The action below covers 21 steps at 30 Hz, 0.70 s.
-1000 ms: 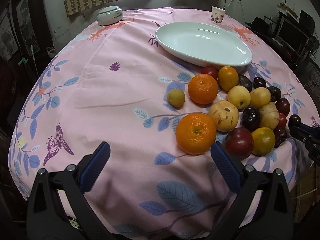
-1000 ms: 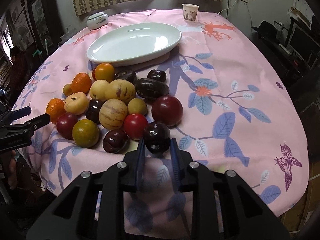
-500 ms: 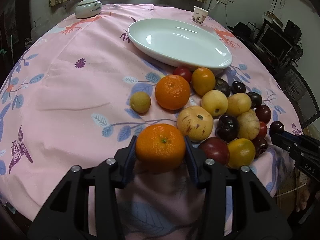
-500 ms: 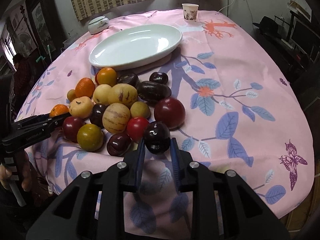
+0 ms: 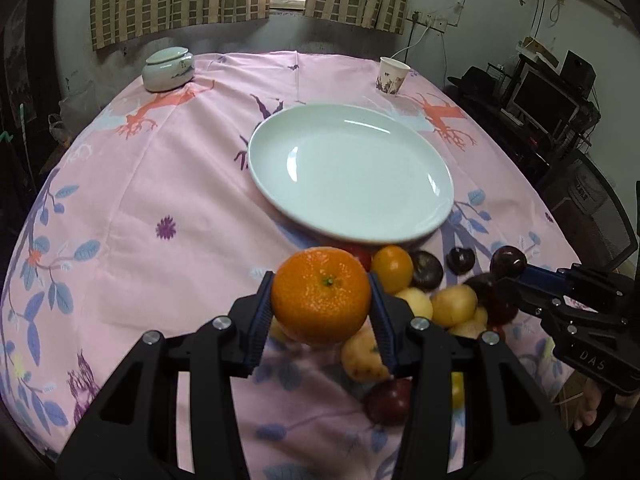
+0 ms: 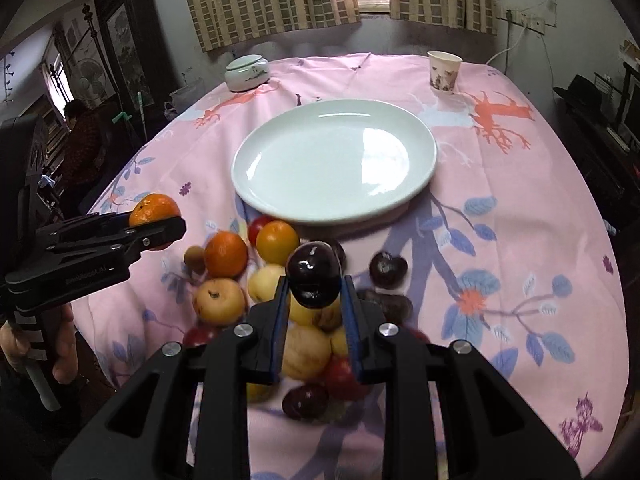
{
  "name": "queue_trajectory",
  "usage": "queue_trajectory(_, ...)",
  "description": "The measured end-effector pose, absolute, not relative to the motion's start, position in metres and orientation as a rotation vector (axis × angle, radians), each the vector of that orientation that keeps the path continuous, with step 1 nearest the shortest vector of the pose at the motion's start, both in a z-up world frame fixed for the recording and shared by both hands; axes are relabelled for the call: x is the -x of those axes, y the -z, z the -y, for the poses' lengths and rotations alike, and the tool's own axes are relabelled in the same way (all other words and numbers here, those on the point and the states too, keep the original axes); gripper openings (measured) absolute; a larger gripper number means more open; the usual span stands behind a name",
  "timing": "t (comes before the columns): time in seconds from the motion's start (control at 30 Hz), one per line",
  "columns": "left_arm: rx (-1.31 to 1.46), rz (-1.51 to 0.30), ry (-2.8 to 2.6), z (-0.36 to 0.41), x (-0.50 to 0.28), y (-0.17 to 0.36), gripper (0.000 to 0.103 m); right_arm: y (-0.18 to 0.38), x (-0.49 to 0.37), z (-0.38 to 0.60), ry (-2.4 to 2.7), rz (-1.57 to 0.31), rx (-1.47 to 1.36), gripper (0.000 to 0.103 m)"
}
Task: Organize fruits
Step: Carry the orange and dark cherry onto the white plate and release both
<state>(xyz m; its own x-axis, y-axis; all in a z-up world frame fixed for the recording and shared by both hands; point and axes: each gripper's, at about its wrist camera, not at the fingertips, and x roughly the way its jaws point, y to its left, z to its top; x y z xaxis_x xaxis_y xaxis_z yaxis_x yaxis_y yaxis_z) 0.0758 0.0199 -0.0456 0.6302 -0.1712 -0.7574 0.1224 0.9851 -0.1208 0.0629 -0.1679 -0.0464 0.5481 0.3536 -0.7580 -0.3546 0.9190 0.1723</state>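
Observation:
My left gripper [image 5: 322, 304] is shut on an orange [image 5: 321, 295] and holds it in the air above the near fruits; it also shows in the right wrist view [image 6: 154, 210]. My right gripper [image 6: 314, 290] is shut on a dark plum [image 6: 313, 275], also lifted; the plum shows in the left wrist view [image 5: 508, 261]. An empty white oval plate [image 5: 352, 172] lies beyond the fruit pile [image 6: 256, 280] on the pink floral tablecloth [image 6: 500, 240]. The pile holds oranges, yellow fruits and dark plums; part of it is hidden behind my fingers.
A lidded white jar [image 5: 168, 69] stands at the back left and a paper cup [image 5: 392, 76] at the back right. Electronics and a chair [image 5: 592, 208] stand to the right of the table. A person sits at the far left [image 6: 80, 136].
My left gripper closed on the near orange and lifted it. My right gripper, holding the plum throughout, rose too. Both now point toward the plate.

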Motion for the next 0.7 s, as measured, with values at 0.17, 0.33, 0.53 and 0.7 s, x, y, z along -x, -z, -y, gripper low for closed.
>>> queue_trajectory(0.17, 0.06, -0.922, 0.187, -0.016, -0.168, 0.039, 0.046, 0.037, -0.155, 0.152, -0.436, -0.929, 0.02, 0.026)
queue_trajectory(0.33, 0.053, -0.993, 0.186, -0.006, -0.261, 0.061, 0.046, 0.068, -0.258, 0.15, -0.407, -1.05, -0.041, 0.026)
queue_trajectory(0.53, 0.073, -1.061, 0.173, -0.001, -0.316, 0.083, 0.047, 0.097, -0.327, 0.146, -0.382, -1.122, -0.064, 0.027)
queue_trajectory(0.7, 0.094, -0.998, 0.168, -0.006, -0.32, 0.064, 0.077, 0.093, -0.33, 0.148, -0.412, -1.121, -0.083, 0.045)
